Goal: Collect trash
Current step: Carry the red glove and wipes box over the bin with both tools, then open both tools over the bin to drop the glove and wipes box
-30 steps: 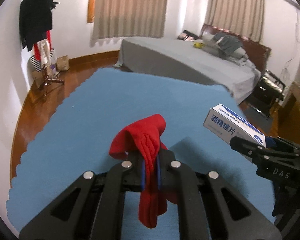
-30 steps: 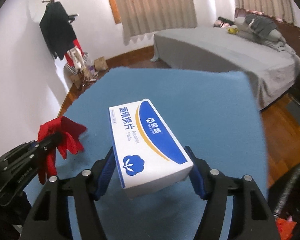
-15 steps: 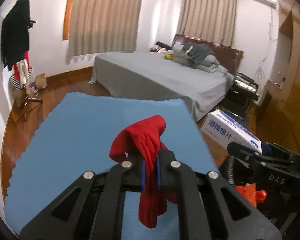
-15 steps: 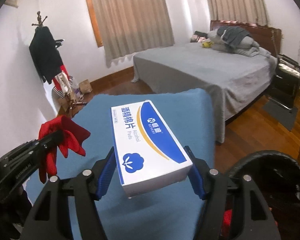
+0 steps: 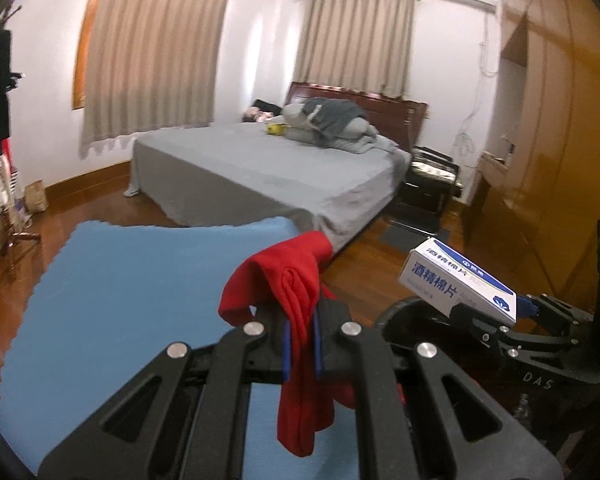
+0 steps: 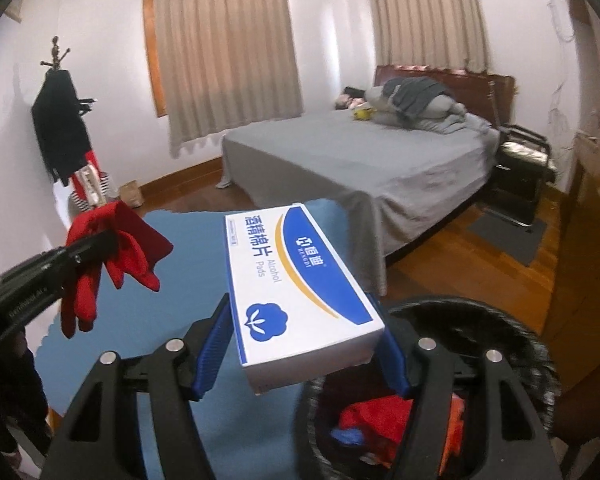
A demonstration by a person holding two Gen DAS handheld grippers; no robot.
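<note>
My left gripper [image 5: 300, 340] is shut on a red cloth [image 5: 296, 280], which droops over and below the jaws above the blue mat [image 5: 120, 280]. It also shows in the right wrist view [image 6: 112, 256]. My right gripper [image 6: 306, 344] is shut on a white and blue alcohol pads box [image 6: 296, 280], held above the near rim of a black trash bin [image 6: 512, 344]. The box also shows in the left wrist view [image 5: 456, 280]. The bin holds red, orange and blue scraps [image 6: 380, 424].
A grey bed [image 6: 364, 160] stands behind the mat, with a dark bedside seat [image 6: 520, 176] to its right. A coat rack [image 6: 64, 128] stands by the left wall. Wooden cabinets [image 5: 560, 140] line the right side. The floor is wood.
Both grippers have swung to the right with their loads, from over the blue mat towards its right edge. The trash bin has come into view under the right gripper.
</note>
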